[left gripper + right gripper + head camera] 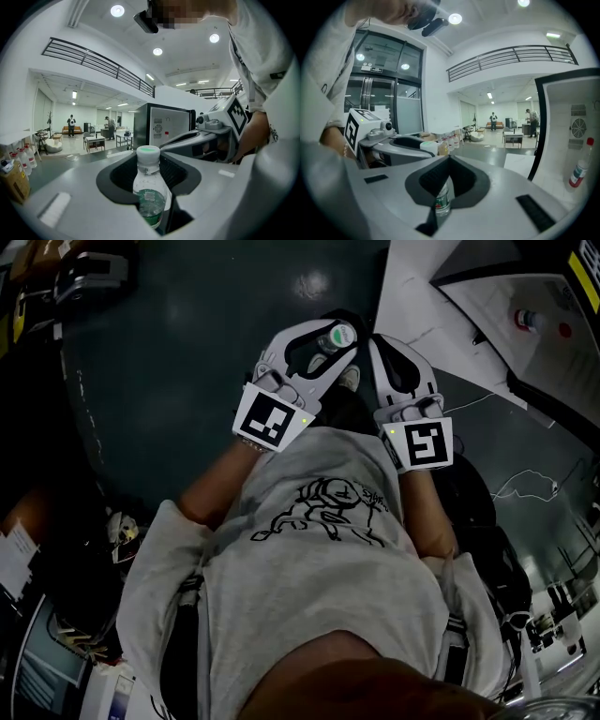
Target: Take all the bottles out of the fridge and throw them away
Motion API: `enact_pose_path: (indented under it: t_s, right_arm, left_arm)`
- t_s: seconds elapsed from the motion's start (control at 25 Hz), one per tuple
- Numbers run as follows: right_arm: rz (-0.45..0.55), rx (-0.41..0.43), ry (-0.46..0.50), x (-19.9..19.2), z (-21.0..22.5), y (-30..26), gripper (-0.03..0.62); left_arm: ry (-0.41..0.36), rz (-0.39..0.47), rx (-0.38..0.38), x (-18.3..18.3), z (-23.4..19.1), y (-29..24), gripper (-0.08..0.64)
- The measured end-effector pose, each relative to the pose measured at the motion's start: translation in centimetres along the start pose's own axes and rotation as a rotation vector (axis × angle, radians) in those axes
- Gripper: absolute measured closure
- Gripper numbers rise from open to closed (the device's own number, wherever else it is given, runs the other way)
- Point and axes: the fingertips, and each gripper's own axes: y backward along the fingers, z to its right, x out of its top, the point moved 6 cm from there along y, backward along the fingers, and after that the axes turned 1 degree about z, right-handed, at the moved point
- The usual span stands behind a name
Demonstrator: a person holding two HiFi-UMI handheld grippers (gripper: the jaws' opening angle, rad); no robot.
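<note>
While left gripper (149, 165) pinches the bottle (151, 197) by its body, hold it upright and head for disposal, probably off-frame. Right gripper (449, 161) fingers pressed together, empty; second bottle (580, 171) sits in fridge (567, 145).

The left gripper (335, 342) grips a clear bottle (339, 335), whose pale cap shows between the jaws. Just right of it, the right gripper (380, 343) has its jaws together and holds nothing. Farther right stands the white fridge (487, 334), with a second bottle (527, 319) inside.
</note>
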Motion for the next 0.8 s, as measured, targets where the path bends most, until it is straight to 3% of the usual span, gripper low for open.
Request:
enact_pose_path:
  t_s: [0.48, 0.8]
  right_arm:
    - [-0.081, -0.024, -0.059, -6.0, 0.0, -0.5, 0.583]
    - [-0.118, 0.013, -0.048, -10.2, -0.5, -1.5, 0.583]
  left_arm:
    - [0.007, -0.022, 0.007, -4.9, 0.2, -0.8, 0.408]
    - [0.019, -0.061, 0.006, -8.8, 0.1, -1.2, 0.408]
